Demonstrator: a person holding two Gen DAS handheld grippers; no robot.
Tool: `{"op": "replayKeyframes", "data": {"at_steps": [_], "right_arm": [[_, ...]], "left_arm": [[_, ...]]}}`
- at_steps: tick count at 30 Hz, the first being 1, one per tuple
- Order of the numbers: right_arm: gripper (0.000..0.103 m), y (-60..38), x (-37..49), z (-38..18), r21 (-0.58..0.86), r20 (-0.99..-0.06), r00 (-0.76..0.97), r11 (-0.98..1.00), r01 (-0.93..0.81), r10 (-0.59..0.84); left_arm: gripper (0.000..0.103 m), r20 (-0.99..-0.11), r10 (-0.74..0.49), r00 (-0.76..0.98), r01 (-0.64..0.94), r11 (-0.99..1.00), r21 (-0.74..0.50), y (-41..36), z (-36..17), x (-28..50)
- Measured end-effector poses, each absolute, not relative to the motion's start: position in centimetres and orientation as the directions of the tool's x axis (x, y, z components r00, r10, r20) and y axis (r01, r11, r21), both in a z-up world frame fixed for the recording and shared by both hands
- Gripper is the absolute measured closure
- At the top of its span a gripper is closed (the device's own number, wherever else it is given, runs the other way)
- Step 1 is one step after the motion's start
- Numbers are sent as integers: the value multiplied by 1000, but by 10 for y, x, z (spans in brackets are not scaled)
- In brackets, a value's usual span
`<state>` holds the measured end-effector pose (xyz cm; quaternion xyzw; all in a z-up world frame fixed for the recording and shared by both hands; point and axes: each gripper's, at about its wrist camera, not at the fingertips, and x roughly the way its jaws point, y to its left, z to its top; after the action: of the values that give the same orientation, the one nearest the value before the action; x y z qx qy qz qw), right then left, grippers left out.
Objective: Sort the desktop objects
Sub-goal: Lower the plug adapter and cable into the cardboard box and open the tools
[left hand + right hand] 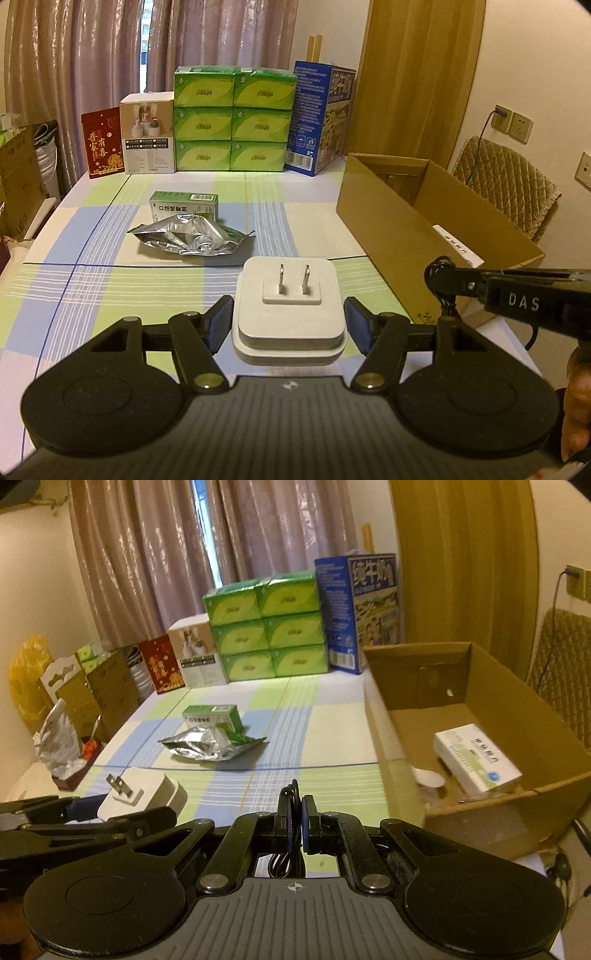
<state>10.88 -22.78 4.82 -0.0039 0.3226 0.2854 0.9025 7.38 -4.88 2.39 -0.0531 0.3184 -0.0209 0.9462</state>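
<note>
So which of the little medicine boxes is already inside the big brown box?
The white medicine box is inside the cardboard box. The green medicine box lies out on the checked tablecloth, behind the silver foil pouch.

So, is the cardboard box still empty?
No, the cardboard box already holds a white medicine packet lying on its floor.

Tablecloth (110, 288): plaid of pale green, light blue & white w/ thin dark-blue lines. Plug adapter (288, 317): white, silver prongs. Crumpled pouch (188, 240): silver foil w/ green edge. Small box (183, 206): green & white. Stacked packs (232, 118): bright green. Tall carton (317, 118): blue. Open box (406, 229): plain brown cardboard; inside, a white packet (476, 758). Curtains (92, 74): shiny mauve-grey.
</note>
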Motion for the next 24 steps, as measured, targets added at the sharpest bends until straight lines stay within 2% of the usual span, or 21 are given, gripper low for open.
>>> {"op": "replayKeyframes", "data": {"at_steps": [10,24], "right_arm": [[101,-274,103,71,177,-558,674,863,-473,484],[101,-361,134,111,160,-506,767,917,-365,394]], "left_arm": [[43,-596,-110,795,58,993,-106,-84,40,64],[43,-565,-275,778,222,961,-163,-170,65,93]]}}
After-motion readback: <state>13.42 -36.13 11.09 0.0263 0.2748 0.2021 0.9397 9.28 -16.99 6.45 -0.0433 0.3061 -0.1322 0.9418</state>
